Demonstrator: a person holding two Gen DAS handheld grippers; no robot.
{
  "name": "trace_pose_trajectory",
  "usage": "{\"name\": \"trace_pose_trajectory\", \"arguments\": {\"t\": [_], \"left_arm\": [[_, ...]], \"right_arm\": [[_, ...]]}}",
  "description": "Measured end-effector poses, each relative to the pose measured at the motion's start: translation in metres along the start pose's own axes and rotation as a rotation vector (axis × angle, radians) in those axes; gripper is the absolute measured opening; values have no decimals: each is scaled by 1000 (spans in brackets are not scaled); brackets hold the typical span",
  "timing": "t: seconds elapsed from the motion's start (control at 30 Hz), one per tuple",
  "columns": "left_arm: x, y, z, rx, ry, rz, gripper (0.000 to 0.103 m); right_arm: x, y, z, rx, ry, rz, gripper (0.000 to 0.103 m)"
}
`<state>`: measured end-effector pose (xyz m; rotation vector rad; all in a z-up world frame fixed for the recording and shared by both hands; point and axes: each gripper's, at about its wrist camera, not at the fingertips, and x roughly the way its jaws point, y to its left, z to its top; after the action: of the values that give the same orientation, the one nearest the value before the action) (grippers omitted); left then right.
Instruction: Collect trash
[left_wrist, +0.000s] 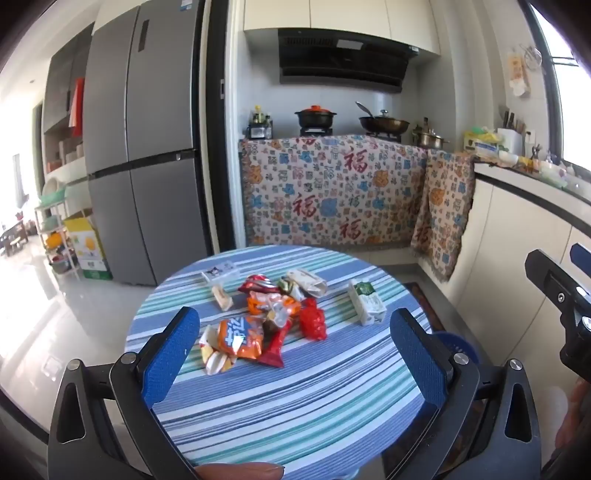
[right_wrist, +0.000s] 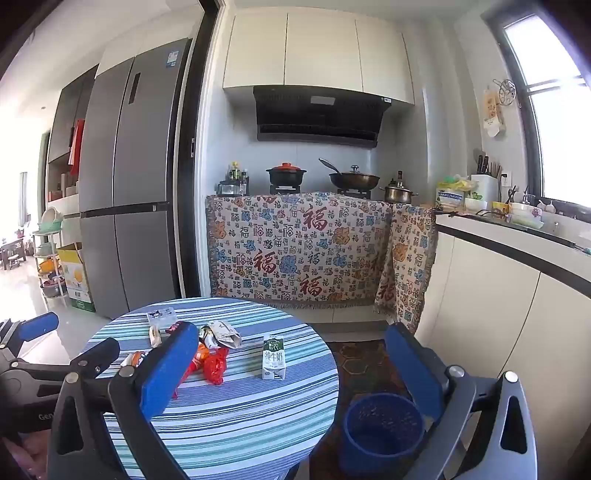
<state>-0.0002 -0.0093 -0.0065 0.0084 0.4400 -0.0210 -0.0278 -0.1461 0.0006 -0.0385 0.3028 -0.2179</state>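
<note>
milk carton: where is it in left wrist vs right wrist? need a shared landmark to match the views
Left wrist: milk carton lies on the striped table, right of the wrapper pile, just above the gripper's right finger.
Right wrist: milk carton stands near picture centre, right of the red wrapper.
Shared landmark: the red wrapper, left of the carton in both.

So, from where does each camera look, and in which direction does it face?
Left wrist: sits on the left gripper, looks across the round table at the wrappers; own open fingers, a thumb and the right gripper's edge show.
Right wrist: sits on the right gripper, farther right, above the blue bin; own open fingers and the left gripper show.
Shared: table, milk carton, stove, fridge.
</note>
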Motion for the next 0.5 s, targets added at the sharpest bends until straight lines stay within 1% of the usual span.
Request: {"name": "trace_pose_trajectory", "arguments": {"t": [0.5], "left_arm": [[-3,-3,-4,0,3,-1,103]], "right_arm": [[-1,5,-2,-1,3,-5,103]]}}
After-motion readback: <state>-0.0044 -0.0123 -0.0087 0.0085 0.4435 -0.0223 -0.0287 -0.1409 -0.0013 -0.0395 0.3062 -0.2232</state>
